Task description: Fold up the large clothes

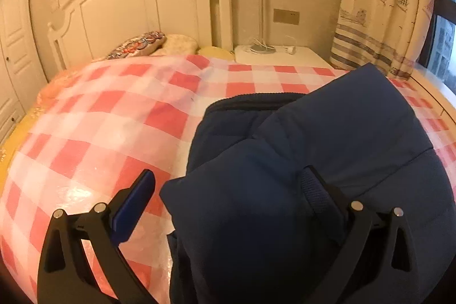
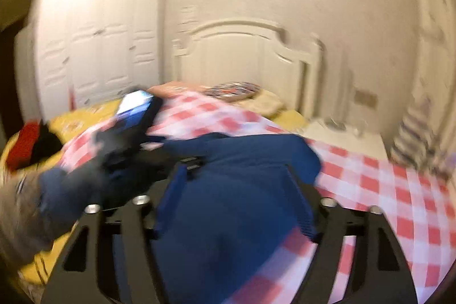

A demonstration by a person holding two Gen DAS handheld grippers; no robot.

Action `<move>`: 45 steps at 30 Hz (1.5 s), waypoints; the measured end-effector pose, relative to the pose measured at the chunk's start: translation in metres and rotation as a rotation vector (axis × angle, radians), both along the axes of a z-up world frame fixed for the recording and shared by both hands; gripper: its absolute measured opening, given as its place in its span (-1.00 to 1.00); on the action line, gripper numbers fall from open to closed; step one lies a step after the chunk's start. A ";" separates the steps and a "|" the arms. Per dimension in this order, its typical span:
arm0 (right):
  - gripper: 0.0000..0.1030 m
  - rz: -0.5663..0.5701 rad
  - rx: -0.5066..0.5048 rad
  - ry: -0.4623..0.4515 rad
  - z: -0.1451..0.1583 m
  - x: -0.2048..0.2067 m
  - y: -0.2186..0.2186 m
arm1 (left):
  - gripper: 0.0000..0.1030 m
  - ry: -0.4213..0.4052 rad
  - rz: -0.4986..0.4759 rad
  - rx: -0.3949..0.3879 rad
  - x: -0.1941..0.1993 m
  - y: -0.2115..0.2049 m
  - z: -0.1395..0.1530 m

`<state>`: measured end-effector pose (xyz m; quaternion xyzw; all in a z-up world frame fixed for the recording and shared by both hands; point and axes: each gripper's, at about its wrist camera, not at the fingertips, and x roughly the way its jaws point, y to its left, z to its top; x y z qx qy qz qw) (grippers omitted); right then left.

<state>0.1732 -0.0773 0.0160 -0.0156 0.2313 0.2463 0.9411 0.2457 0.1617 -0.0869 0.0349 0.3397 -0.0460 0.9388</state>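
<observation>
Two grippers are working over one navy padded jacket (image 1: 313, 161), which is lying on the red-and-white checked cover (image 1: 114, 116) of the bed, toward the side nearest the nightstand (image 1: 282, 54) and well short of the headboard (image 1: 136, 7). A thick fold of it is bulging up between the fingers of the left gripper (image 1: 228, 204); those fingers are standing spread wide, the left pad (image 1: 131, 210) hanging clear over the checked cover and the right one lying against the fabric, so nothing is being pinched there.

From the right wrist view the picture is smearing with motion. The right gripper (image 2: 239, 195) is sitting with navy cloth filling the space between its fingers; they are standing about half spread, and whether the pads are actually pressing the cloth is something I cannot tell through the blur. Beyond it, near the far left edge of the bed, the left gripper's body and a person's sleeve (image 2: 71, 190) are showing over the jacket.

Judging by its puffed, quilted look, the jacket is going to behave as light but bulky and springy: soft, likely slick-shelled, and inclined to pop back open once released. Single layers are likely to slide out of a pinch, so taking hold at a stitched seam, the hem or the zipped front edge (image 1: 256, 100) is looking like the safer choice, with a bunched double layer between the pads.
</observation>
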 end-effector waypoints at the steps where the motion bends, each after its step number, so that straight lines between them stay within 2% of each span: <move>1: 0.12 -0.029 0.023 0.022 0.000 0.017 -0.007 | 0.96 -0.003 0.005 0.000 -0.001 0.001 0.000; 3: 0.10 -0.066 0.035 0.036 0.005 0.044 -0.008 | 0.96 -0.006 0.011 -0.005 -0.002 0.002 0.000; 6: 0.09 -0.081 -0.006 0.042 0.007 0.076 0.007 | 0.96 -0.006 0.013 -0.016 -0.004 0.004 -0.001; 9: 0.09 -0.057 -0.097 0.131 -0.017 0.111 0.039 | 0.96 -0.001 0.014 -0.039 -0.004 0.007 -0.002; 10: 0.10 -0.035 -0.175 0.198 -0.039 0.128 0.057 | 0.96 0.001 0.017 -0.047 -0.003 0.009 -0.002; 12: 0.12 -0.011 -0.303 0.259 -0.076 0.142 0.081 | 0.96 0.003 0.057 -0.068 -0.002 0.017 -0.004; 14: 0.14 0.006 -0.297 0.313 -0.085 0.153 0.086 | 0.96 0.027 0.068 -0.099 0.001 0.023 -0.008; 17: 0.17 0.030 -0.359 0.332 -0.086 0.156 0.093 | 0.96 0.068 0.056 -0.149 0.008 0.029 -0.013; 26: 0.21 0.040 -0.357 0.351 -0.092 0.165 0.091 | 0.96 0.102 0.051 -0.187 0.013 0.033 -0.018; 36: 0.22 0.017 -0.301 0.329 -0.094 0.162 0.082 | 0.96 0.155 0.029 -0.274 0.020 0.041 -0.025; 38: 0.22 0.009 -0.300 0.320 -0.093 0.160 0.081 | 0.96 0.154 0.031 -0.254 0.020 0.038 -0.023; 40: 0.23 -0.014 -0.329 0.313 -0.088 0.158 0.081 | 0.96 0.152 0.034 -0.202 0.018 0.033 -0.017; 42: 0.39 -0.084 -0.377 0.329 -0.078 0.156 0.079 | 0.96 0.122 0.053 -0.135 0.010 0.029 -0.003; 43: 0.54 -0.104 -0.370 0.338 -0.074 0.155 0.076 | 0.96 0.088 0.102 -0.101 0.002 0.031 0.006; 45: 0.54 -0.100 -0.291 0.328 -0.054 0.146 0.068 | 0.96 0.045 0.180 -0.107 -0.010 0.041 0.021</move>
